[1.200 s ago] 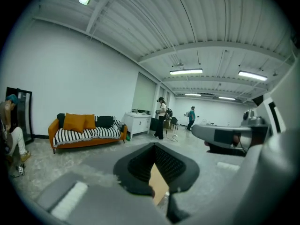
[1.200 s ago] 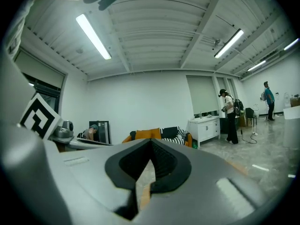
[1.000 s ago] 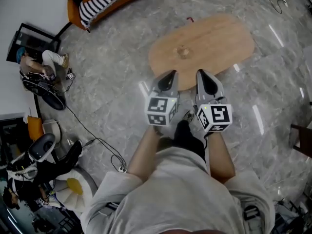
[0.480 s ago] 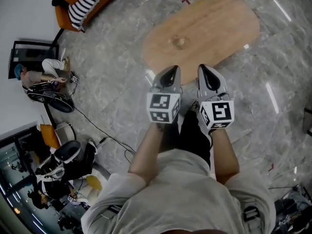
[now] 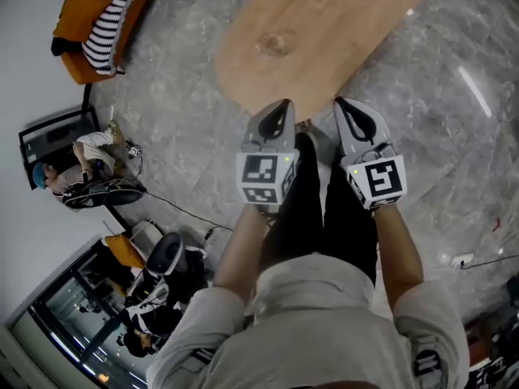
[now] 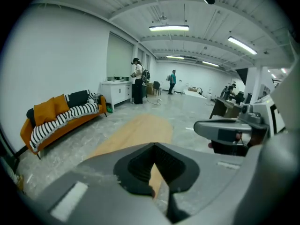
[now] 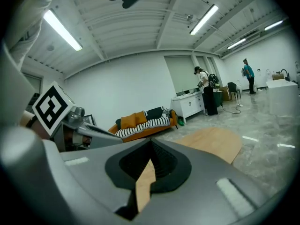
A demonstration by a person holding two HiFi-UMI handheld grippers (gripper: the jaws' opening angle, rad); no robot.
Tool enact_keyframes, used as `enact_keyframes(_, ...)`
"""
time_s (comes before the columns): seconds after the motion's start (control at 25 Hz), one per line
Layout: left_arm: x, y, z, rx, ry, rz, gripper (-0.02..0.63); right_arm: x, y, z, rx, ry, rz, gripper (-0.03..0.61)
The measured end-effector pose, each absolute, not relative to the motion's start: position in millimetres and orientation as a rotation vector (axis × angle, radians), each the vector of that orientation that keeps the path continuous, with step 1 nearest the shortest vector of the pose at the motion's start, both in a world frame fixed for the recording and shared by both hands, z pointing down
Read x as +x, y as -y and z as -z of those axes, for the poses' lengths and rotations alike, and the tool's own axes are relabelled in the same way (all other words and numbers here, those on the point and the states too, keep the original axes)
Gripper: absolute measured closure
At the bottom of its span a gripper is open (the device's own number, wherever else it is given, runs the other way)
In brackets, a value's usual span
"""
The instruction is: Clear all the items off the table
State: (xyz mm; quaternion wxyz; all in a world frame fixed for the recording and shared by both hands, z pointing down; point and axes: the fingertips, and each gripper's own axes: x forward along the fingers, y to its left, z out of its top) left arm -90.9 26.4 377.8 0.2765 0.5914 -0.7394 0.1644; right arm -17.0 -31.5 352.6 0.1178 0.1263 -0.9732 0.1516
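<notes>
An oval wooden table stands on the grey marble floor ahead of me. A small round brownish thing sits on its top; what it is I cannot tell. My left gripper and right gripper are held side by side at the table's near edge, both shut and empty. In the left gripper view the table stretches away past the shut left gripper. In the right gripper view the table lies beyond the shut right gripper.
An orange sofa with a striped blanket stands at the far left. A person sits among gear by the wall, and cables trail over the floor. A white cabinet and standing people are at the room's far end.
The table has drawn nearer and now runs off the top of the head view. Both grippers stay shut side by side, now at the table's near edge.
</notes>
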Motion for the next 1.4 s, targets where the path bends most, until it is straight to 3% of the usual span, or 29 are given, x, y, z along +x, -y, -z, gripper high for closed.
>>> enact_keyframes(0.76,-154,-8,-514,1.643,1.668,-0.638,0.594,-38,49,-478,0.559,2.672,-0.486,0.572)
enact_keyframes(1.4,-204,22,-602,1.751,1.314,-1.080,0.594,-53,53,-539,0.896,2.521,-0.671,0.572)
